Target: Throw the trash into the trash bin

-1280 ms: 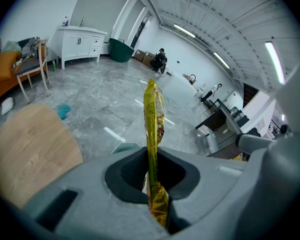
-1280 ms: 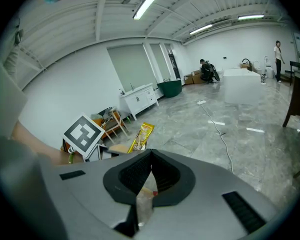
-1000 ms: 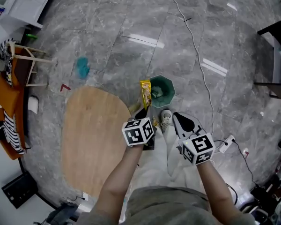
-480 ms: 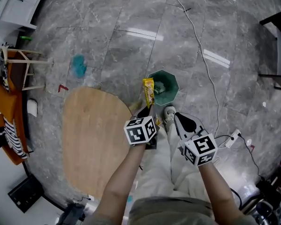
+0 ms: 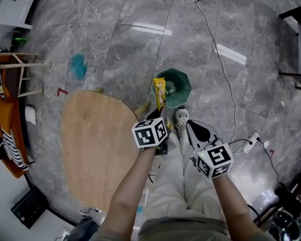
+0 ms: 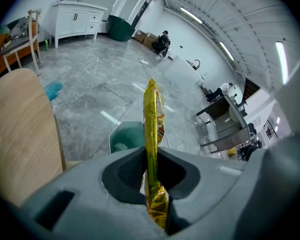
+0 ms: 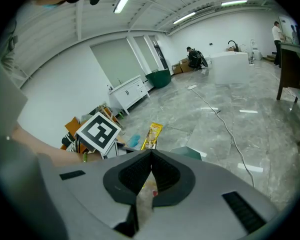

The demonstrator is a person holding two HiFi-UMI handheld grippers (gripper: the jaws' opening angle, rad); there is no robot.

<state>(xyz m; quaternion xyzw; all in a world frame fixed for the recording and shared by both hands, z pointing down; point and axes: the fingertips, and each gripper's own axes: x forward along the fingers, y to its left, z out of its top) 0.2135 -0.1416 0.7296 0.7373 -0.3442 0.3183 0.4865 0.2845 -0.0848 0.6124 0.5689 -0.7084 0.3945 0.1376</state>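
Yellow wrapper [image 5: 160,93] at trash bin's [image 5: 189,89] rim
Left hand-held gripper [image 6: 151,151] clamps it: shift toward three o'clock, then open; right hand-held gripper [image 7: 151,156] pinches pale scrap [image 7: 145,194].

The wrapper [image 6: 151,124] is glossy yellow with red and brown print. The trash bin [image 5: 182,83] is dark green. The floor [image 5: 115,39] is grey with marble veining. The bench [image 5: 93,144] shows pale wood grain. The left hand-held gripper [image 6: 151,170] and right hand-held gripper [image 7: 151,154] are grey with black pads and black-and-white marker cubes. The scrap [image 7: 143,196] is pale with one red speck. The cloth [image 5: 78,66] is teal.
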